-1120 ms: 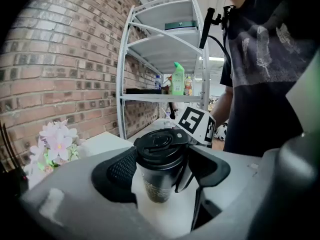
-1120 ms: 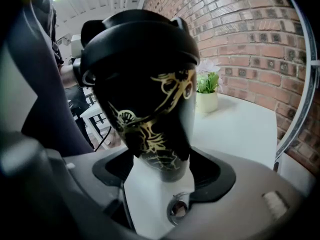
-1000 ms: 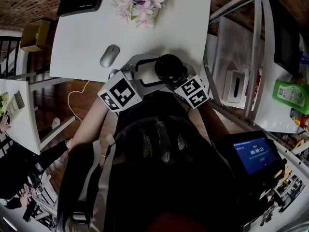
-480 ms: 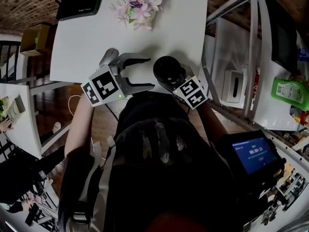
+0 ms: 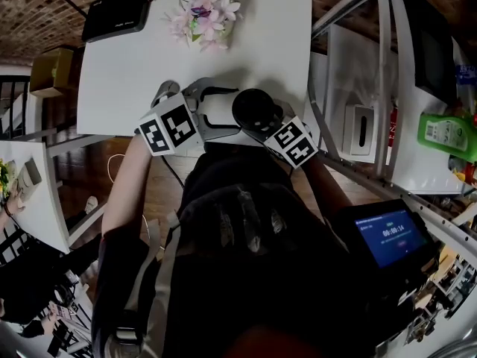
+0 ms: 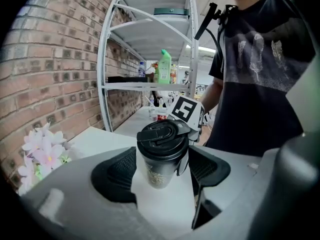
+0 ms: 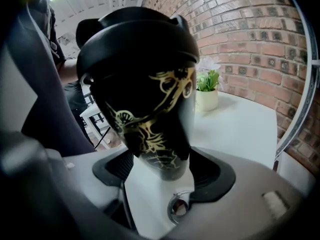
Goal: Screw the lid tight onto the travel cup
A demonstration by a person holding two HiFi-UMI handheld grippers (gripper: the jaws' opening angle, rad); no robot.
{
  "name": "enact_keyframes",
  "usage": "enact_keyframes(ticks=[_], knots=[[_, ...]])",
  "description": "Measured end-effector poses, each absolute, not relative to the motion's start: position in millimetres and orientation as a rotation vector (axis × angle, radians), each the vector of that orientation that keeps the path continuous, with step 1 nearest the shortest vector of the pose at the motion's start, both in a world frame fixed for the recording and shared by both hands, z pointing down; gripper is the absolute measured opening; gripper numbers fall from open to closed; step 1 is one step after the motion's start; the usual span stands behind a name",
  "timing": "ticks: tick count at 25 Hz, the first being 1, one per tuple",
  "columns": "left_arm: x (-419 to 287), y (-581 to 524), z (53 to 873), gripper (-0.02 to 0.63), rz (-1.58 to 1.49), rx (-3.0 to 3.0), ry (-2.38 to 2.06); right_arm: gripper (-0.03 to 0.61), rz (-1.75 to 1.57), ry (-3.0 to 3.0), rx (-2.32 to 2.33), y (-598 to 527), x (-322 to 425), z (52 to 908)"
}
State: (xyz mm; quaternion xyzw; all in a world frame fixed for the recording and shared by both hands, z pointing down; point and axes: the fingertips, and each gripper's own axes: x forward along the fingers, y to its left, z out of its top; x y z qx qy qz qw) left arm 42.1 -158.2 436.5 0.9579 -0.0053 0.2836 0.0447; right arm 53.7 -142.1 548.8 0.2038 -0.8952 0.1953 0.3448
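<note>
- The right gripper [image 5: 262, 122] is squeezing the travel cup [image 5: 256, 109] low on its body. In the right gripper view, its two black pads are pressing on both sides of the cup.
- The cup is looking black with a gold drawing on it, and it is leaning a little in the right gripper view.
- The black lid [image 6: 162, 134] is sitting on top of the cup, with its flip tab lying flat.
- The left gripper [image 5: 223, 112] is reaching in from the left. Its jaws are standing wide apart, one on each side of the cup near the lid. A small gap is showing on each side, so it is not squeezing anything.
- The cup is sitting between the two grippers, over the near edge of the white table [image 5: 127, 58]. I cannot tell if its bottom is touching the table.
- A grey mouse [image 5: 165, 91] is lying on the table just beside the left gripper and is partly hiding behind it.
- Pink flowers [image 5: 200, 12] are standing at the far side of the table, well apart from the cup.
- A black box [image 5: 115, 13] is sitting at the far left corner.
- A green bottle [image 6: 164, 66] is standing on a metal shelf [image 6: 150, 86] by the brick wall [image 6: 55, 59].
</note>
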Motion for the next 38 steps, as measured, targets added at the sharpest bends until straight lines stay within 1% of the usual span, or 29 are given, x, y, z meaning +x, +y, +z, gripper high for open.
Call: enact_keyframes(ticks=[10,21,32,38], knots=[[47,-154,439,0.334,0.742,2.932,-0.079,0.350,0.498,-2.317,0.531,-141,54,548],[51,-148,436,0.336,0.660,2.903,-0.320,0.348,0.491,-2.305,0.516,-139,56,548],[27,-156,434,0.337,0.825,2.940,-0.210,0.348,0.493,-2.322,0.503,-139,54,548],[40,-155,433,0.337,0.843,2.969,-0.087,0.348,0.499,-2.325,0.506,-139,52,549]])
